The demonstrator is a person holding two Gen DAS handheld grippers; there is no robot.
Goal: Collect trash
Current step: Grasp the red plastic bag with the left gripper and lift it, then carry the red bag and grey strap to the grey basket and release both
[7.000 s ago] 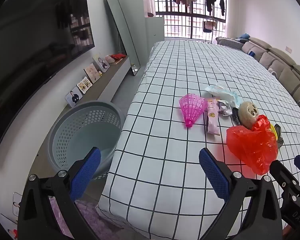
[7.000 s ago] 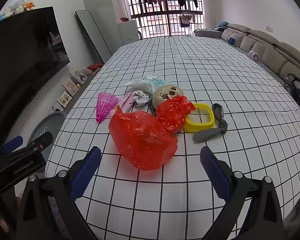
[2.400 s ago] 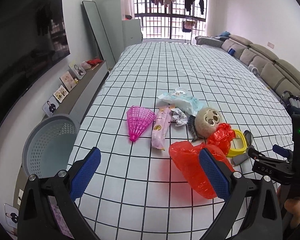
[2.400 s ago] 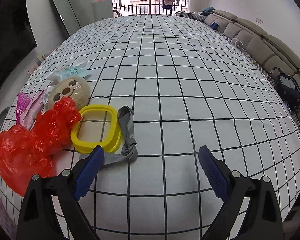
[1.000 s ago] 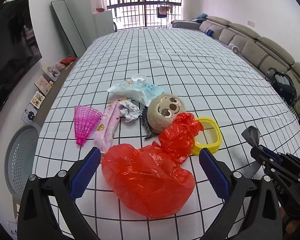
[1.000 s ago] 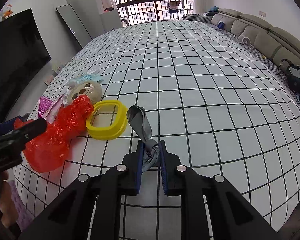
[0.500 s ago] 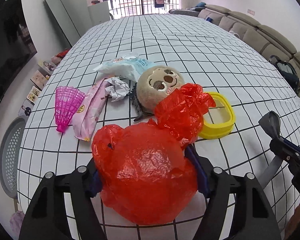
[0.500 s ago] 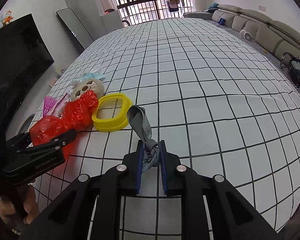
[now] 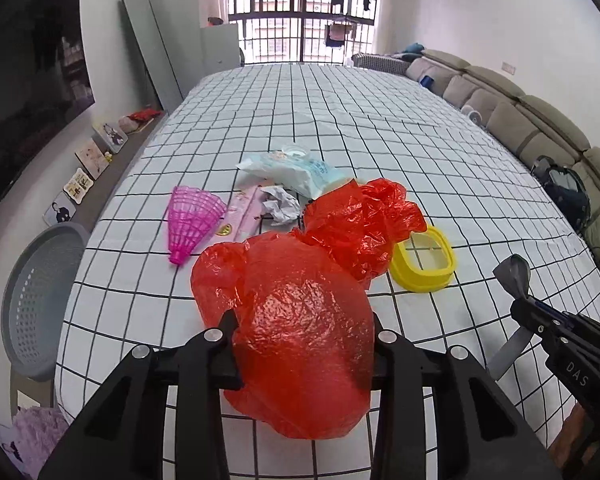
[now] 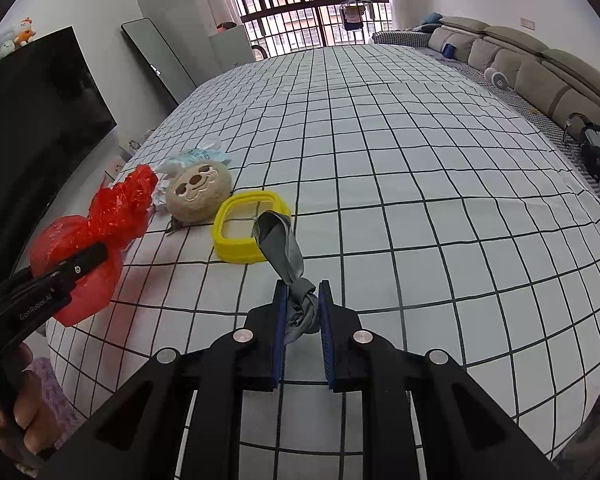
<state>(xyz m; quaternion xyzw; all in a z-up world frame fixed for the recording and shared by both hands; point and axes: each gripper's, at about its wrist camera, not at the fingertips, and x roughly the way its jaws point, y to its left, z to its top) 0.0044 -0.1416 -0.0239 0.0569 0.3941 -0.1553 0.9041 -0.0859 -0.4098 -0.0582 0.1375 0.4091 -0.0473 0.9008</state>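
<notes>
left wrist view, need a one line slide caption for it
Left gripper fingers closing around a red plastic bag on the checked tablecloth, beside a yellow frame and pink shuttlecock.

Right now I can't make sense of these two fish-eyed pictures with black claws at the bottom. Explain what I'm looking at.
There is no robot here. A person carries a hand-held pincer tool in each hand, and a wide-angle camera on each one looks along its two fingers.

One picture is from the left tool. Its jaws have just been closing and now squeeze a red plastic bag.

The other is from the right tool, shut on a knotted grey cloth strip.

Both look over a table with a checked cloth. On it lie a yellow ring-shaped frame, a round plush face, a pale blue packet, crumpled paper, a pink wrapper and a pink mesh cone. A grey basket stands on the floor beside it.
</notes>
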